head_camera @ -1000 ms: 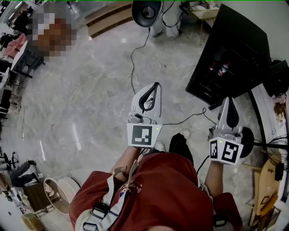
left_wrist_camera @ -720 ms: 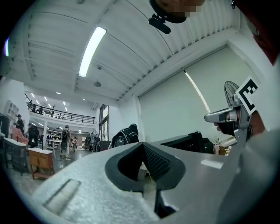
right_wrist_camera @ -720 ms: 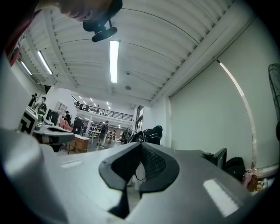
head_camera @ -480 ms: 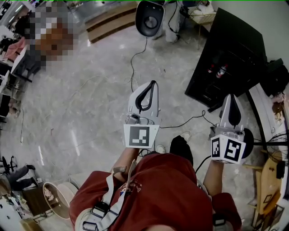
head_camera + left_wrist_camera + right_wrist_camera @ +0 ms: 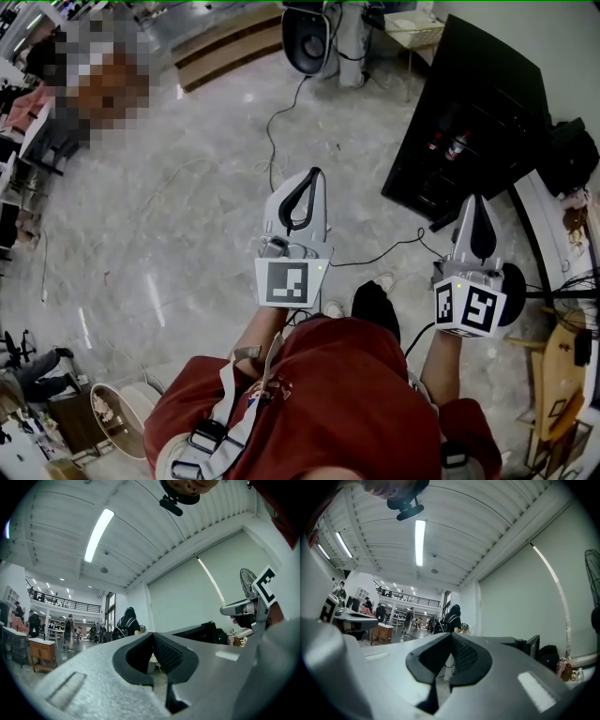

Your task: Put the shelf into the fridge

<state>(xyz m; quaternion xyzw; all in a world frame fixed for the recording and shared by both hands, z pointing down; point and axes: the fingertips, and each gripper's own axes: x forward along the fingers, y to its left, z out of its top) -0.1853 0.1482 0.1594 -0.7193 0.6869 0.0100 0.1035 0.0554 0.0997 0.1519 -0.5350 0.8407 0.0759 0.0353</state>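
Pointing forward over the floor point(image 5: 187, 234), the left gripper point(image 5: 316, 174) and right gripper point(image 5: 475, 200) both have jaws together, gripping nothing; the fridge point(image 5: 478, 112) stands near, ahead of the right gripper.

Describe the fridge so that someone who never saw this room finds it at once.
Across the pale floor, by the right-hand wall and ahead of the right hand-held gripper, stands the fridge. It is the only big black box there, with bottles showing inside, unlike the round fan farther left.
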